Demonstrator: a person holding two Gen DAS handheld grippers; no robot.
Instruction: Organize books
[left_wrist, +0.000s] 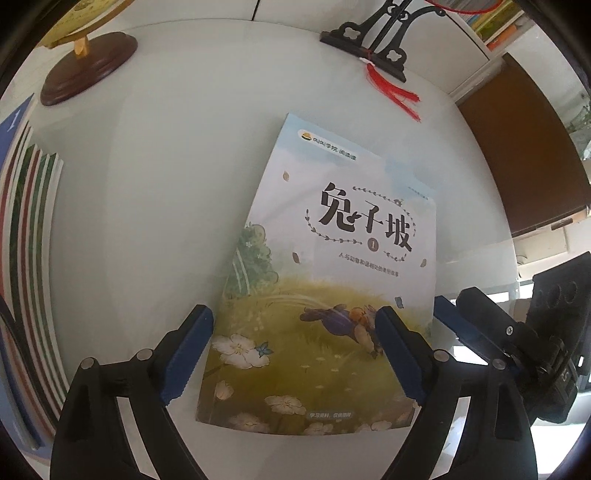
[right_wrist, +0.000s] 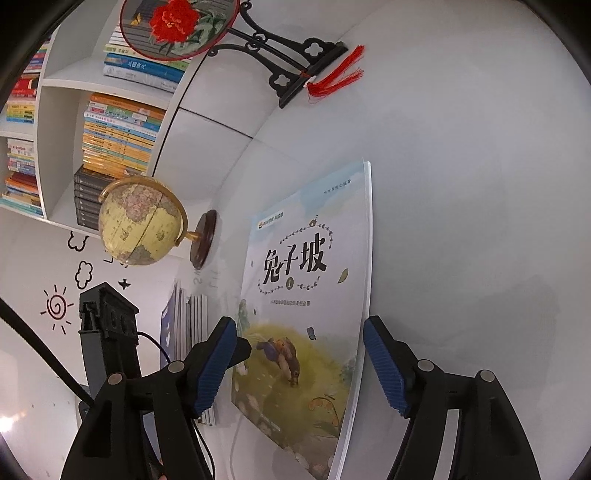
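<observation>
A picture book (left_wrist: 325, 280) with a running rabbit on its cover lies flat on the white table (left_wrist: 155, 206). My left gripper (left_wrist: 295, 328) is open above the book's near end. Its left finger hangs just past the book's left edge and its right finger is over the cover. My right gripper (right_wrist: 299, 347) is open too and straddles the same book (right_wrist: 306, 295). One pad (right_wrist: 384, 365) is just outside the book's page edge, the other is over the cover. Neither pad presses on it. The right gripper (left_wrist: 476, 317) also shows beside the book's right edge.
A stack of thin books (left_wrist: 33, 236) lies at the left (right_wrist: 188, 332). A globe (right_wrist: 140, 221) on a brown base (left_wrist: 88, 62) stands behind it. A black fan stand (left_wrist: 373, 48) with a red tassel stands at the back. A filled bookshelf (right_wrist: 110, 129) is beyond. The table's edge (left_wrist: 476, 122) runs along the right.
</observation>
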